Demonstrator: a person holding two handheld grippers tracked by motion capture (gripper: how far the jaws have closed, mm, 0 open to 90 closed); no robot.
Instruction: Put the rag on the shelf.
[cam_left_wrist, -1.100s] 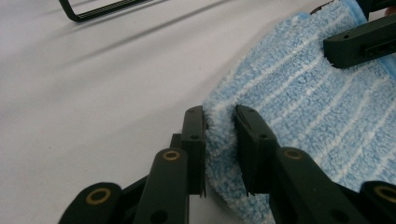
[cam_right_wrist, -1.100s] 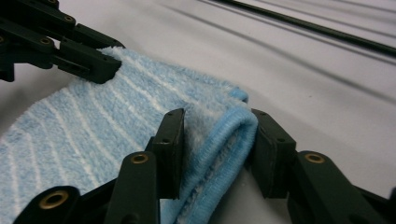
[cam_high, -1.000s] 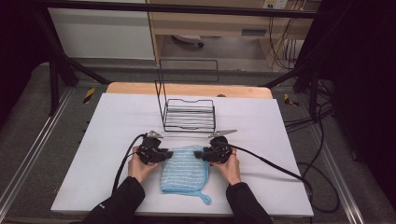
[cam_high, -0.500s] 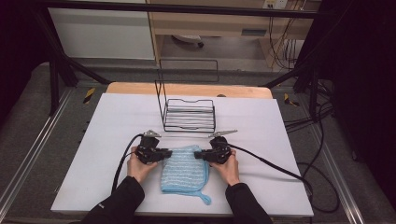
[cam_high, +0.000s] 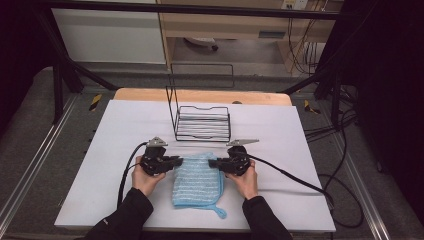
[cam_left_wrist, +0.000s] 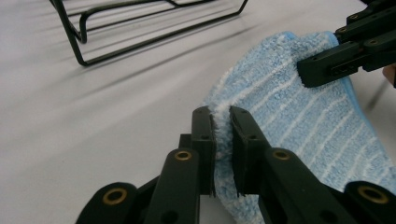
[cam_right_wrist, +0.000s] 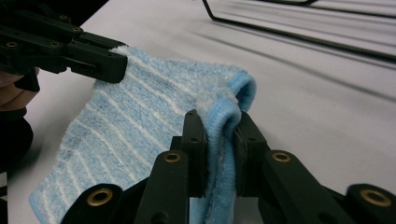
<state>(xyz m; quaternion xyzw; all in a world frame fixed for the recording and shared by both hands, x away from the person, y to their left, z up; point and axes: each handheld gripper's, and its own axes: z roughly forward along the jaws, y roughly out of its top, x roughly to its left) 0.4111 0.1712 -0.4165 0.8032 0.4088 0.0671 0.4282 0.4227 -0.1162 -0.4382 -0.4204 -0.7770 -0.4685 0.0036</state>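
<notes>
Counter (cam_high: 125, 150): broad, flat and matte white, with a strip of pale wood showing along the far edge.
Wire rack (cam_high: 201, 120): thin black rods bent into a shallow tray with one tall upright end; it stands at the far middle of the counter, just beyond the cloth and apart from it.
Cloth (cam_high: 197, 182): a light blue terry washcloth, fluffy and looped, with fine white stripes and a smooth bound hem; a small hanging loop sticks out at its near corner. It lies on the counter between the two hands, its far edge pinched up at both corners.
Left hand (cam_high: 145, 181): dark-sleeved forearm comes in from the near edge; the hand holds its tool low and level, pointing inward at the cloth's far left corner.
Right hand (cam_high: 246, 181): mirrors the other, pointing inward at the far right corner.
Left tongs (cam_left_wrist: 222, 122): the black jaws have just been closing and now squeeze a fold of the fuzzy edge between them.
Right tongs (cam_right_wrist: 220, 127): also just closing, now clamped on the rolled blue hem, which bulges above the jaws.
</notes>
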